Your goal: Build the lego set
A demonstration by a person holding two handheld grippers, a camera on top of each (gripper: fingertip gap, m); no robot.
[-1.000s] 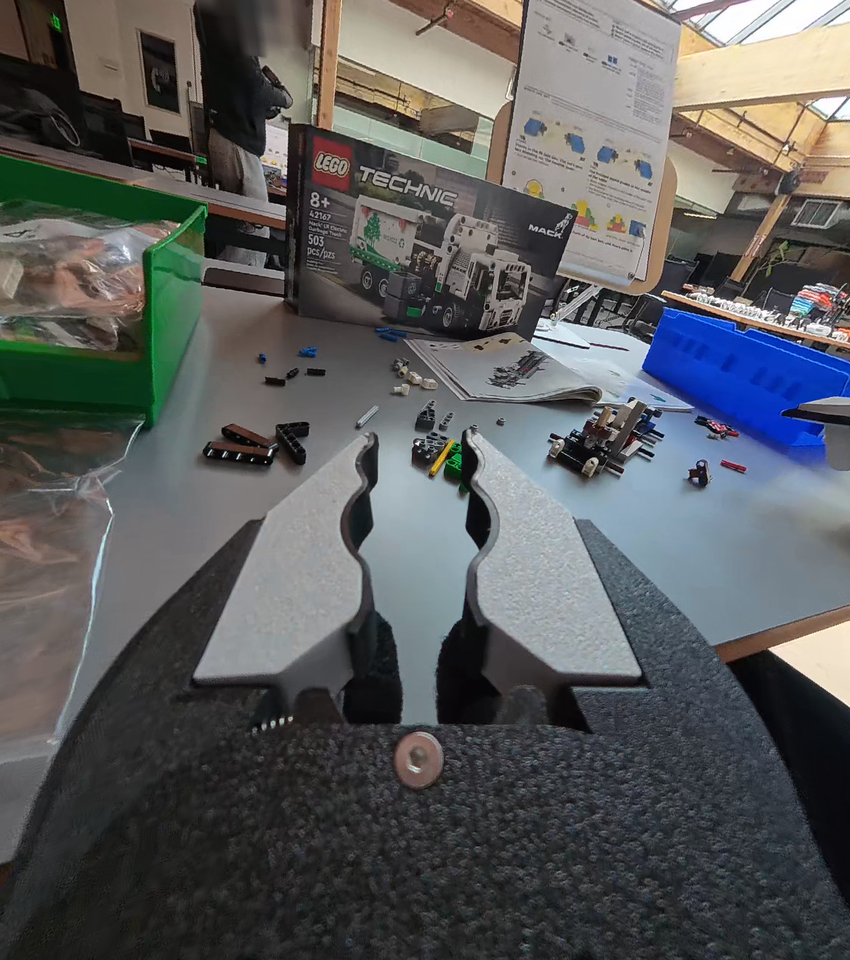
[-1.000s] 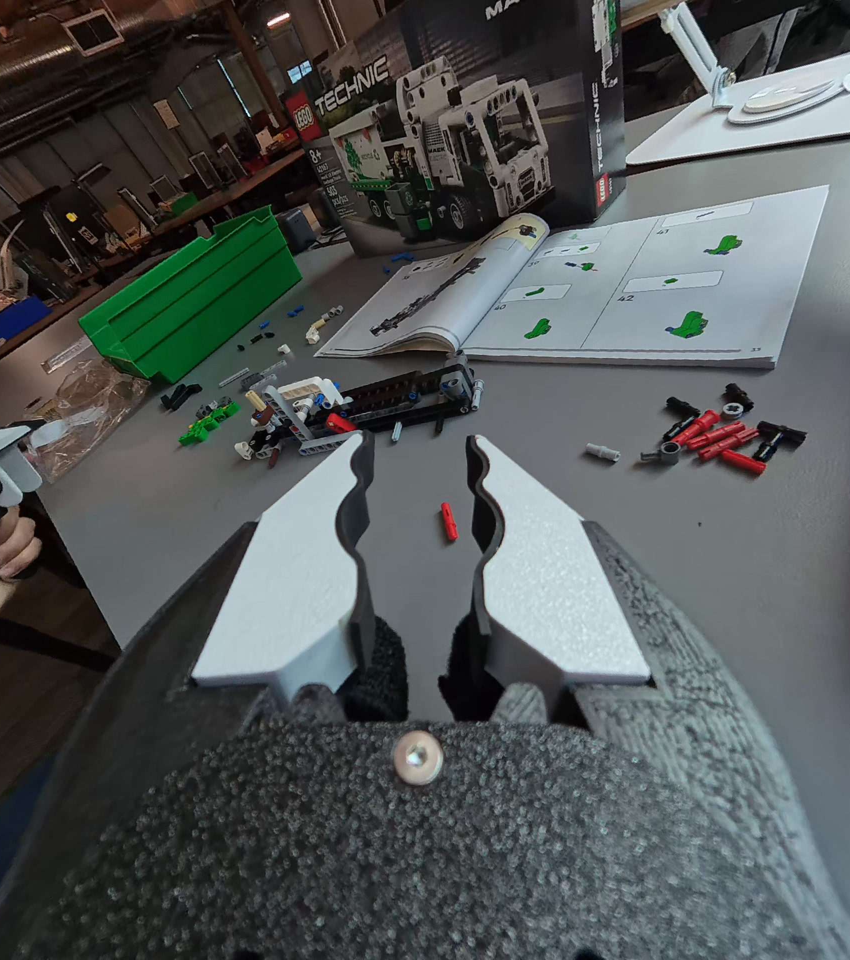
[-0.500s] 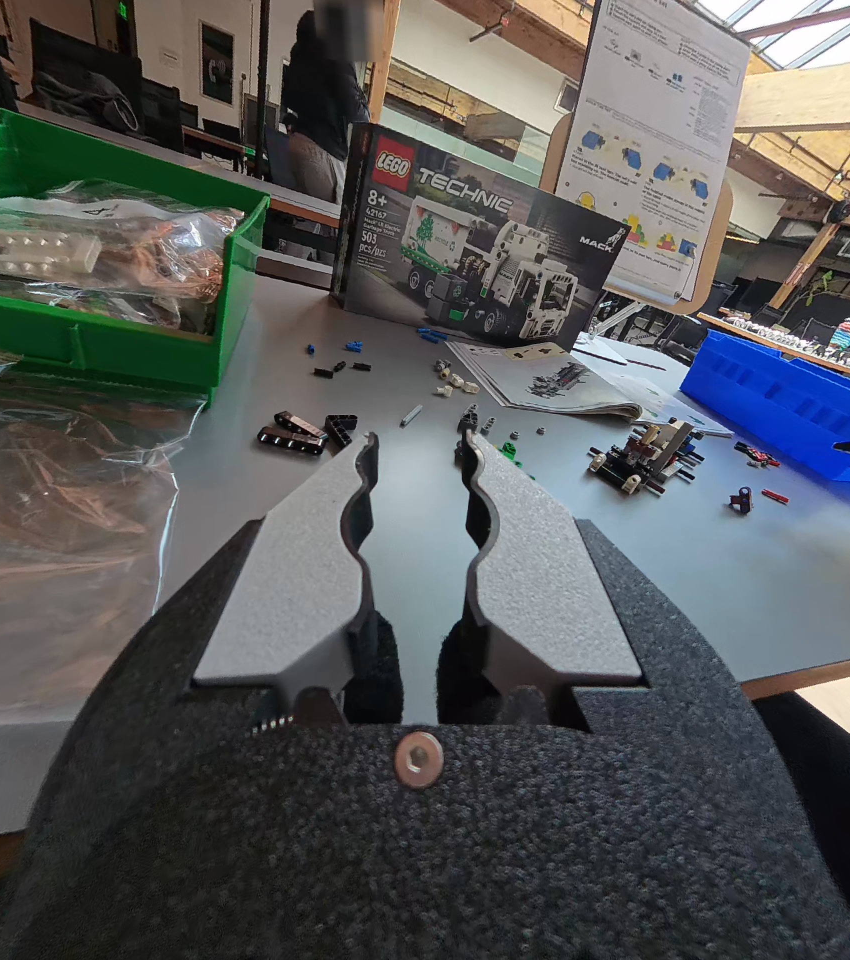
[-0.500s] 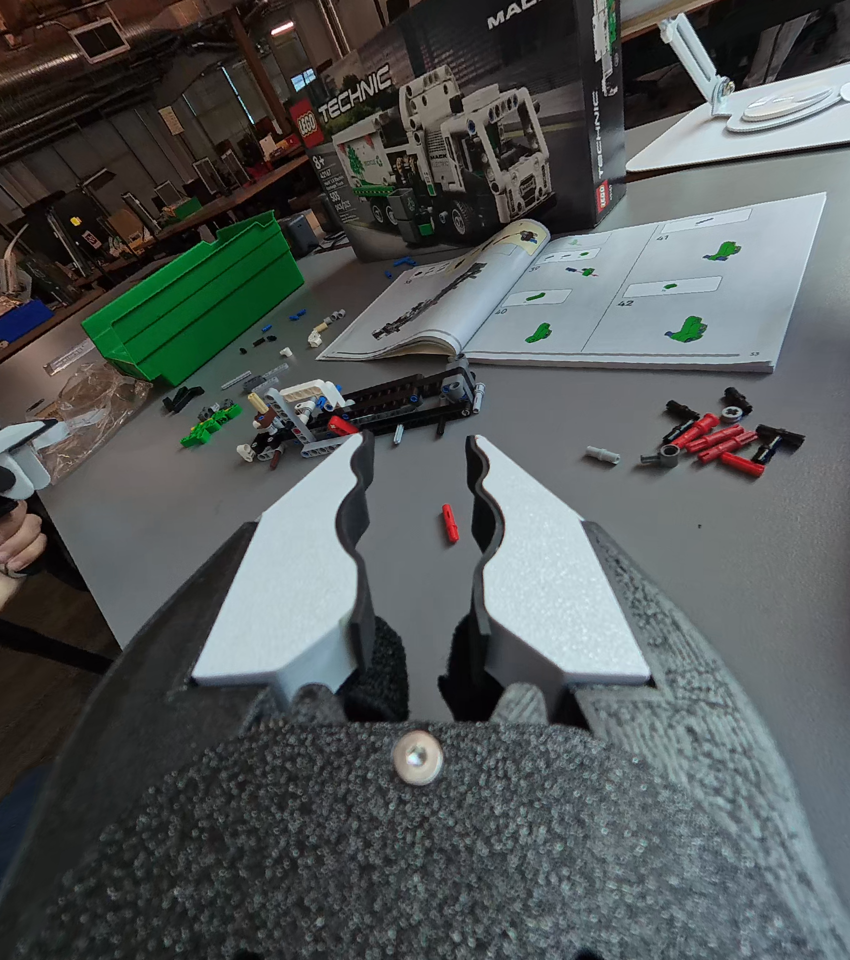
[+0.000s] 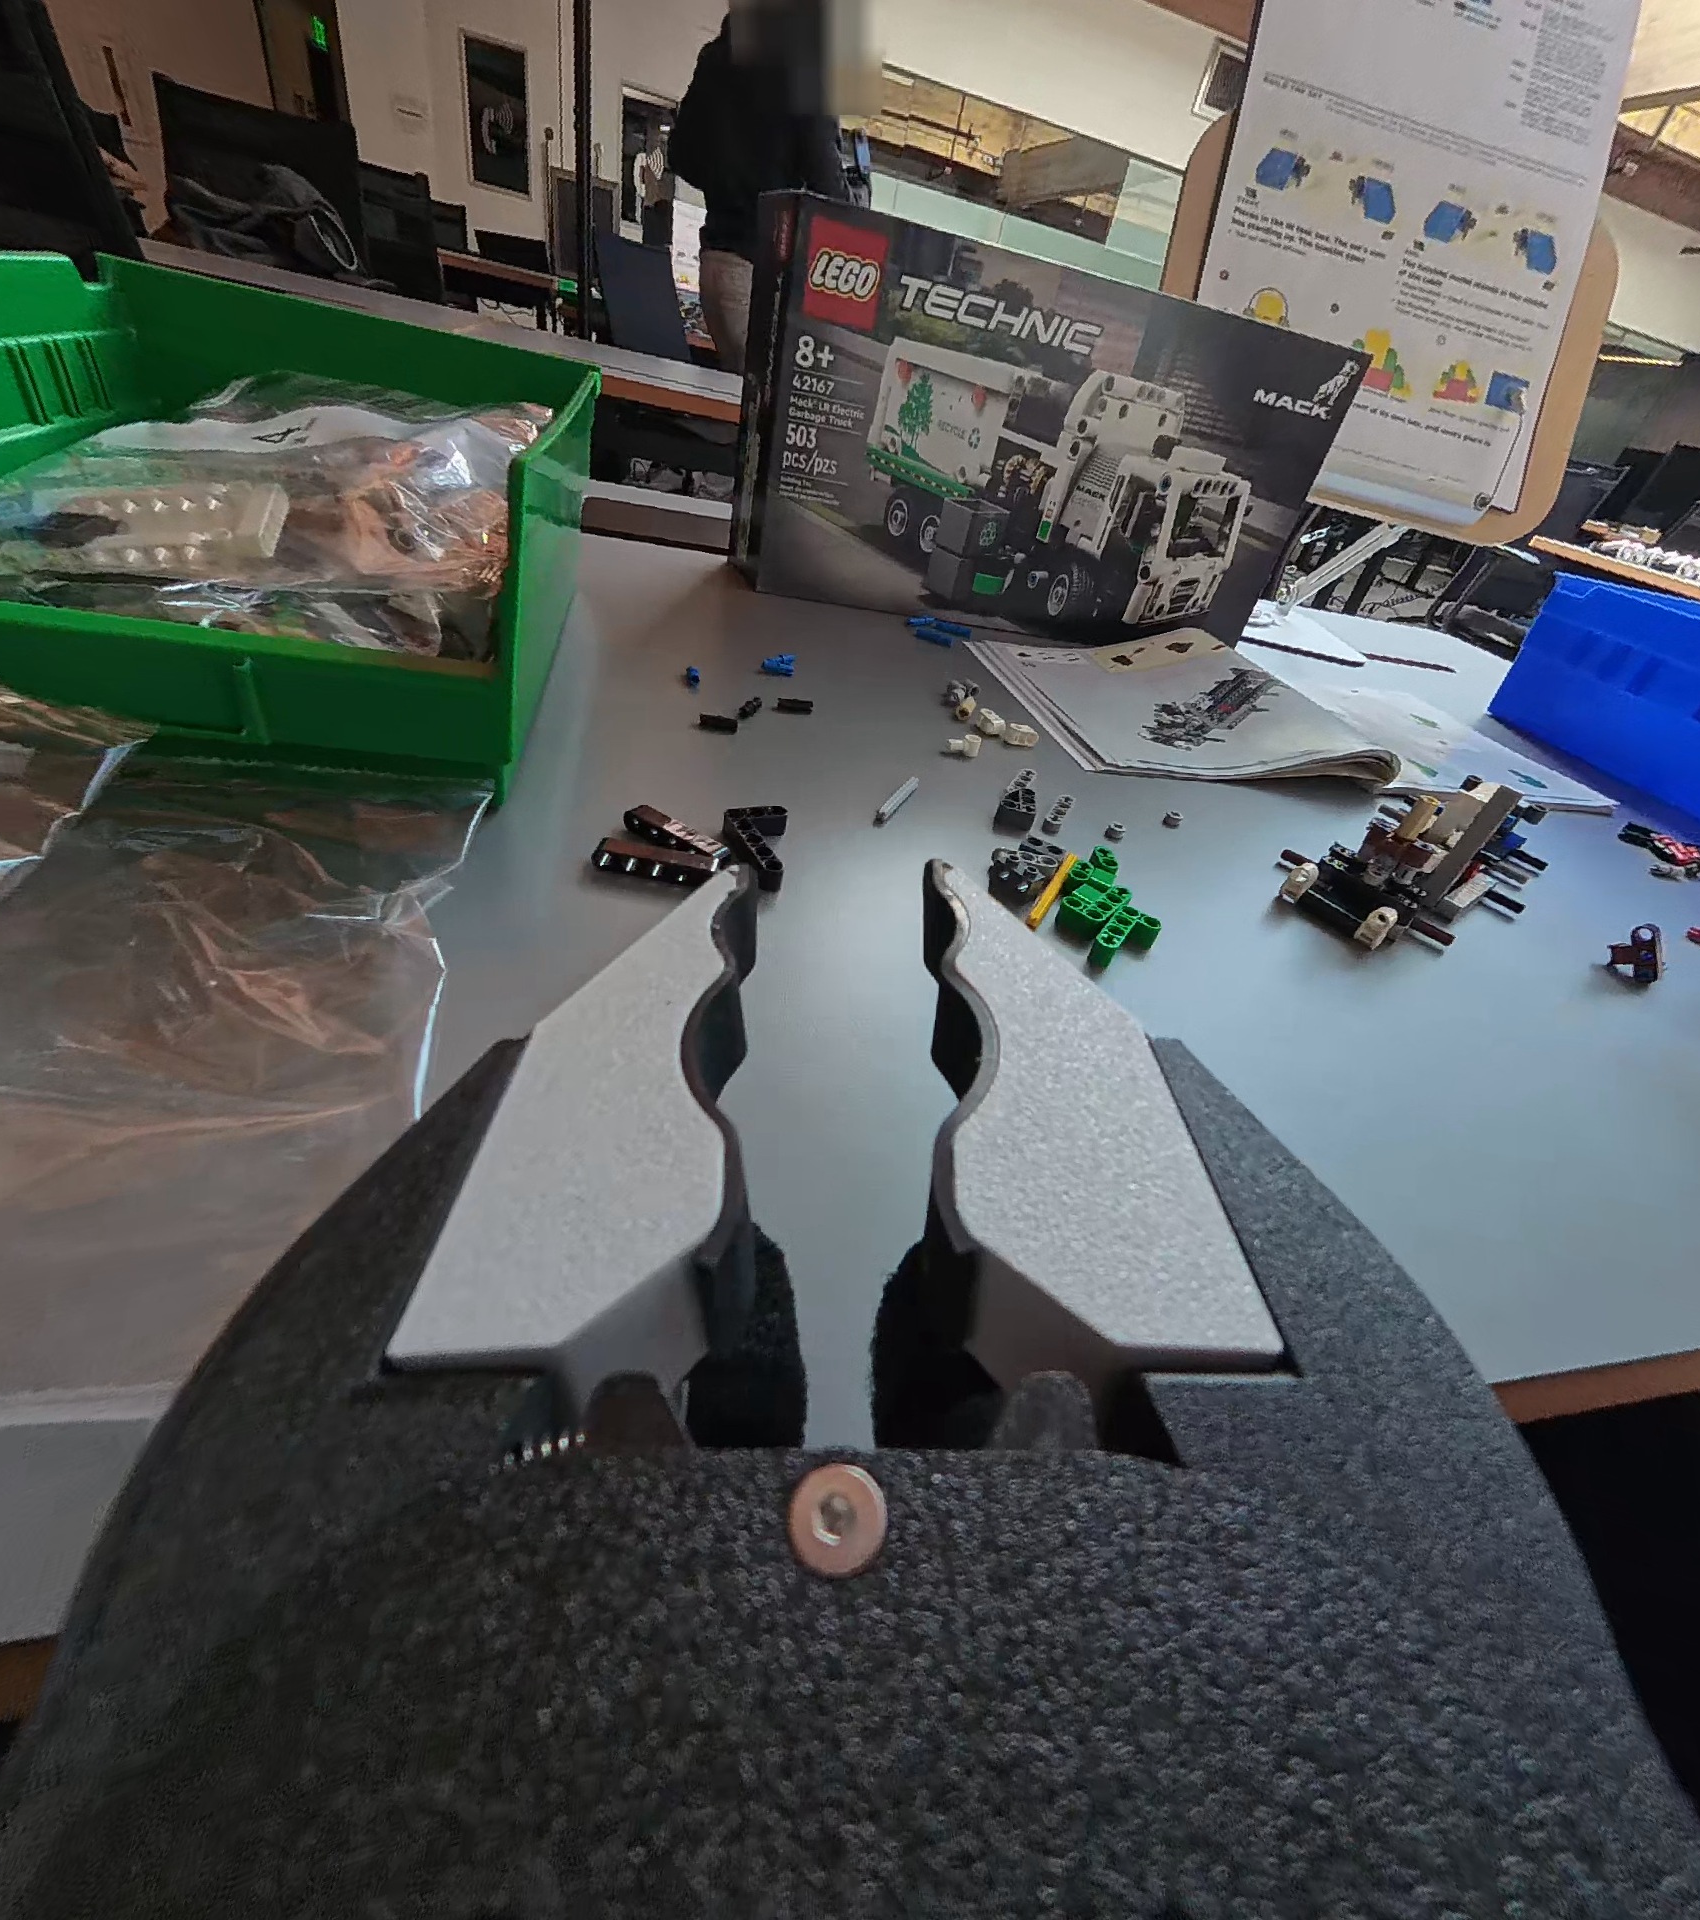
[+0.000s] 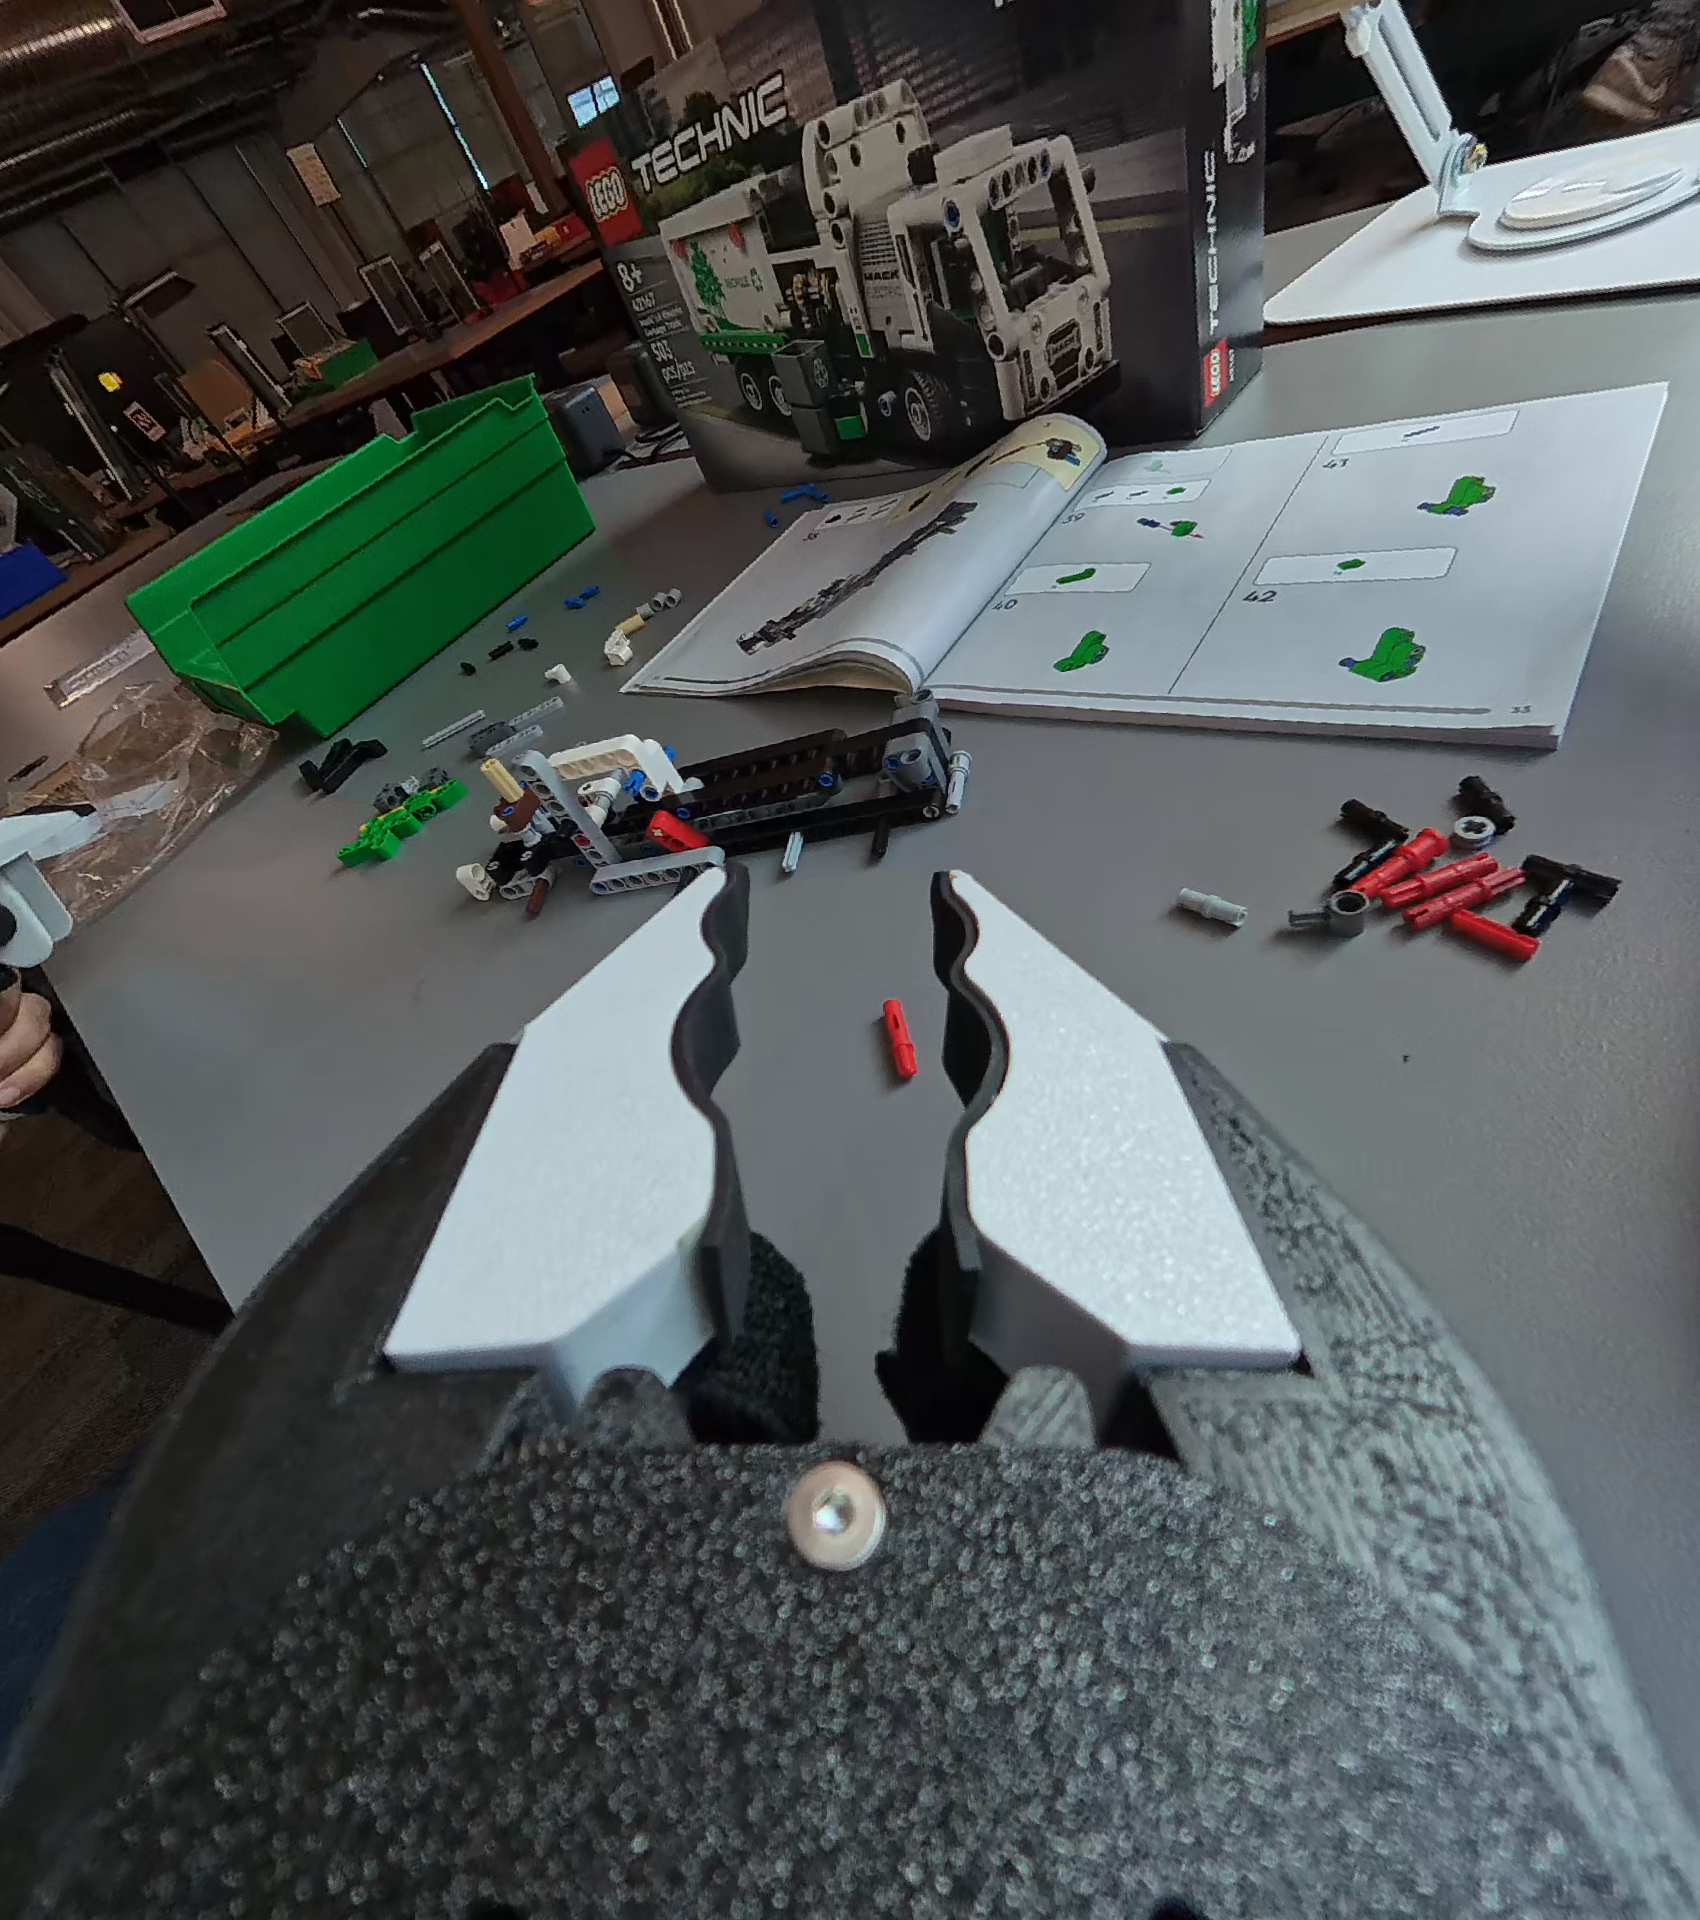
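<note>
Left gripper [image 5: 835,883] was held above the grey surface [image 5: 1345,1122], fingers [image 5: 617,1122] apart, nothing between them. Right gripper [image 6: 838,883] likewise: fingers spread, empty, w/ a lone red pin [image 6: 898,1037] seen lying on the surface in the gap. The part-built lego chassis [image 6: 721,800] was set just beyond the right fingertips, near the open instruction booklet [image 6: 1189,582] and in front of the set box [image 6: 929,239]. Green pieces [image 5: 1100,904] were scattered beside the left fingertips; a green bin [image 5: 233,675] of bagged parts was seen at far left.
</note>
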